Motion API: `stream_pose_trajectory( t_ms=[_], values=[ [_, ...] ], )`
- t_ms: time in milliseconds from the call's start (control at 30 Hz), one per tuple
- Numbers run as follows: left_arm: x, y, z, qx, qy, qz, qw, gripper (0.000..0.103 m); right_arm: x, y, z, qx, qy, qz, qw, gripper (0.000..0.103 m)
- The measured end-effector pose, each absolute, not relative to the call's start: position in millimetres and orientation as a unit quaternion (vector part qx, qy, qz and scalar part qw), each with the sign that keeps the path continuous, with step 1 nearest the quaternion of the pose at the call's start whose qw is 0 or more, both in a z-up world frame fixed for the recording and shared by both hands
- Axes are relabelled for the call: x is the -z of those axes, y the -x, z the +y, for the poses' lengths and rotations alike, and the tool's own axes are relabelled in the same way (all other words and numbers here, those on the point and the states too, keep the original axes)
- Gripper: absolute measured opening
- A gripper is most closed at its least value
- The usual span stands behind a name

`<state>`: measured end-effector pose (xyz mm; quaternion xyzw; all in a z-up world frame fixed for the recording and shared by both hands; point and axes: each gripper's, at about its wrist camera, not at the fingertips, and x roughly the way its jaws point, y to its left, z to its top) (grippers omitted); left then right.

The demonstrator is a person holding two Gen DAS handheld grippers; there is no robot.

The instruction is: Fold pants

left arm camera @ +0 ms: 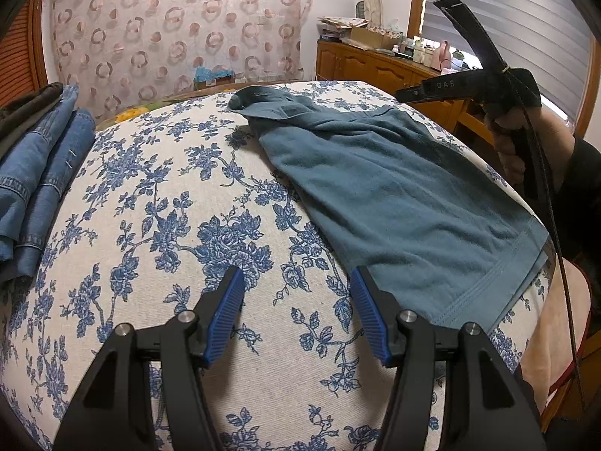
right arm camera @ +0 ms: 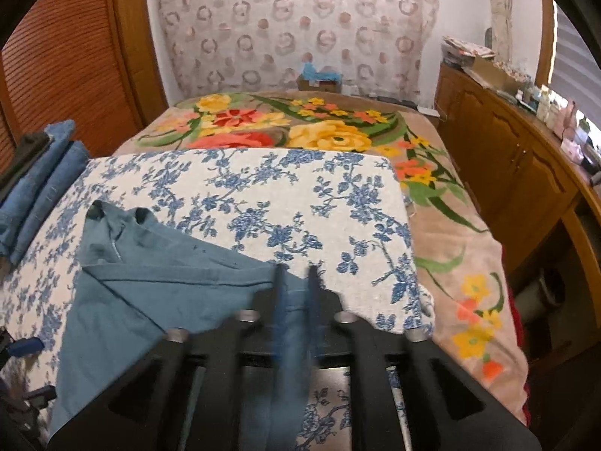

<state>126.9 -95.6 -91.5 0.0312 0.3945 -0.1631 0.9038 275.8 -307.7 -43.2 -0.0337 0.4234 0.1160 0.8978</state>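
Observation:
Teal pants [left arm camera: 394,195] lie folded lengthwise on the blue-flowered cloth [left arm camera: 169,206], waistband at the far end and leg hem near me. My left gripper [left arm camera: 296,274] hovers open over the bare cloth, its right finger at the edge of the hem, nothing between the blue pads. In the right wrist view the pants [right arm camera: 150,300] run from the crumpled waistband down to the left. My right gripper [right arm camera: 296,278] is blurred, with its jaws a narrow gap apart over the pants' right edge. Teal fabric shows in that gap. A hand [left arm camera: 507,143] holds the right tool above the pants.
Folded blue jeans [left arm camera: 37,173] are stacked at the cloth's left edge. A flowered blanket [right arm camera: 300,127] covers the bed beyond and to the right of the cloth. A wooden cabinet [right arm camera: 507,173] with clutter on top runs along the right wall.

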Motion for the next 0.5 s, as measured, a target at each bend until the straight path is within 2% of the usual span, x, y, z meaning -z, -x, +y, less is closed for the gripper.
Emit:
stream_pose_trajectory(
  t_ms=[367, 433, 500],
  values=[
    [91.7, -126.8, -96.7, 0.163, -0.033, 0.394, 0.904, 0.059, 70.9, -287.8, -283.9, -0.127, 0.048, 0.464, 0.875, 0.030],
    [91.6, -126.8, -96.9, 0.162, -0.034, 0.394, 0.904, 0.059, 68.8, -288.5, -282.7, -0.132, 0.047, 0.463, 0.875, 0.012],
    [91.7, -126.8, -97.0, 0.162, -0.034, 0.394, 0.904, 0.059, 65.3, -286.3, -279.7, -0.135, 0.057, 0.456, 0.878, 0.002]
  ],
)
